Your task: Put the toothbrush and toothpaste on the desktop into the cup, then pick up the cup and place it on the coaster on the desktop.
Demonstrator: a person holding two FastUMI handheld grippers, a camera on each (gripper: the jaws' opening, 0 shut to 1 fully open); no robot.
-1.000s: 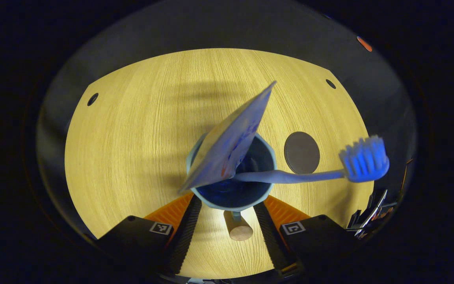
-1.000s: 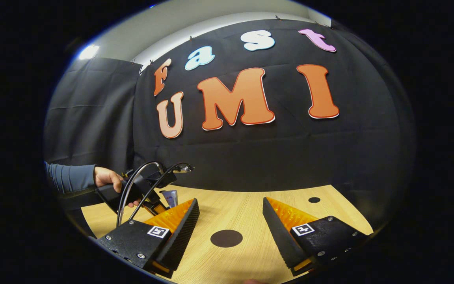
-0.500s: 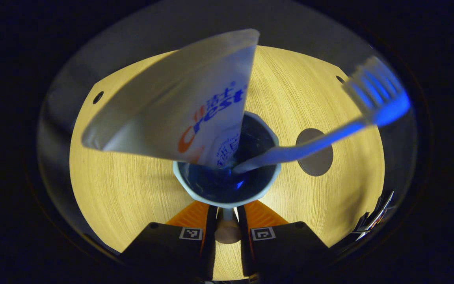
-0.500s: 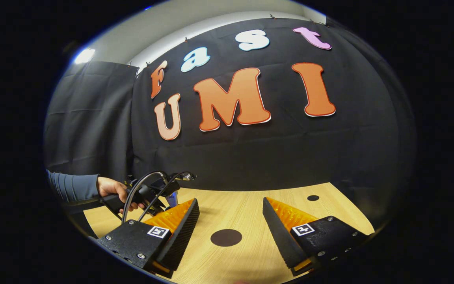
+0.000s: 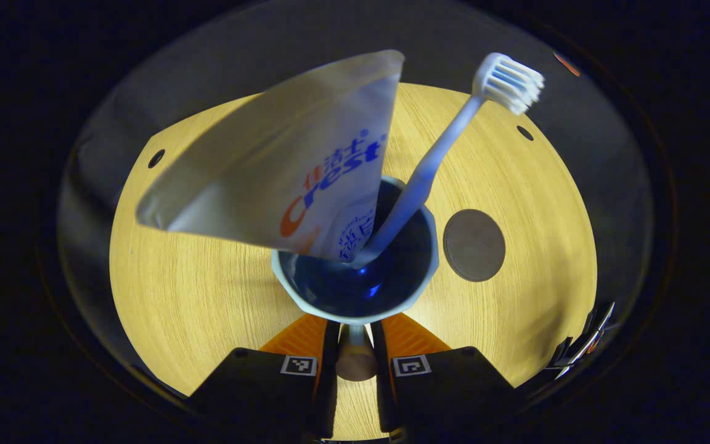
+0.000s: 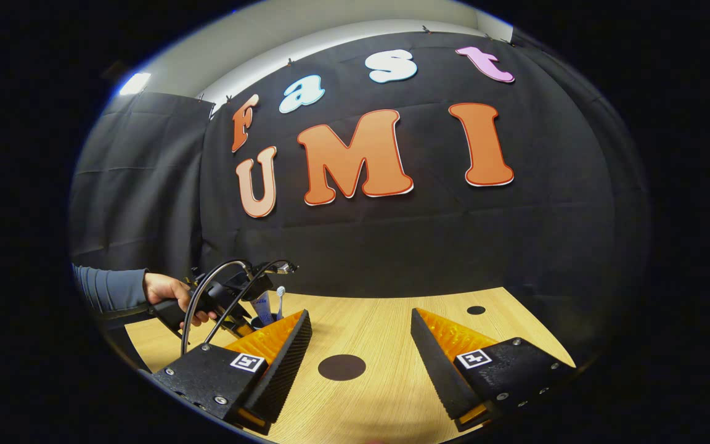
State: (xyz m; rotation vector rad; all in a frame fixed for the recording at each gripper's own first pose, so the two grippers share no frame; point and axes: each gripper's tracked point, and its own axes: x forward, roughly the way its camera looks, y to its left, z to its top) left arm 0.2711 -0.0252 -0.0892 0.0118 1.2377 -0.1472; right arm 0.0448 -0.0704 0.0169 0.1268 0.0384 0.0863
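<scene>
In the left gripper view we're looking almost straight down into the cup (image 5: 355, 280), which sits dead centre over the wooden desk (image 5: 195, 296). Our left gripper (image 5: 355, 361) is at 6 o'clock with its fingers (image 5: 325, 370) drawn in tight on the cup's handle (image 5: 355, 362), a little wooden knob sticking out from the rim toward us, so it's pinching that and nothing else.

Both bathroom bits are already inside the cup. The toothpaste (image 5: 281, 166) leans out toward 11 o'clock, flat crimped end up and close to the lens. The toothbrush (image 5: 435, 160) leans toward 1 o'clock, bristles at the top. Their lower ends meet near the middle of the cup.

The coaster (image 5: 474, 245) is a dark disc on the desk at about 3 o'clock from the cup, just beside it but apart from it. We can't tell whether the cup is resting on the desk or lifted off it.

In the right gripper view, our right gripper (image 6: 361, 357) hangs over the desk (image 6: 386, 327) with fingers spread wide, holding nothing, and the coaster (image 6: 342, 367) lies between them. Off at 9 o'clock a hand (image 6: 167, 295) grips the other gripper's handle, with the toothbrush (image 6: 280, 299) and toothpaste (image 6: 263, 306) poking up beside it.
</scene>
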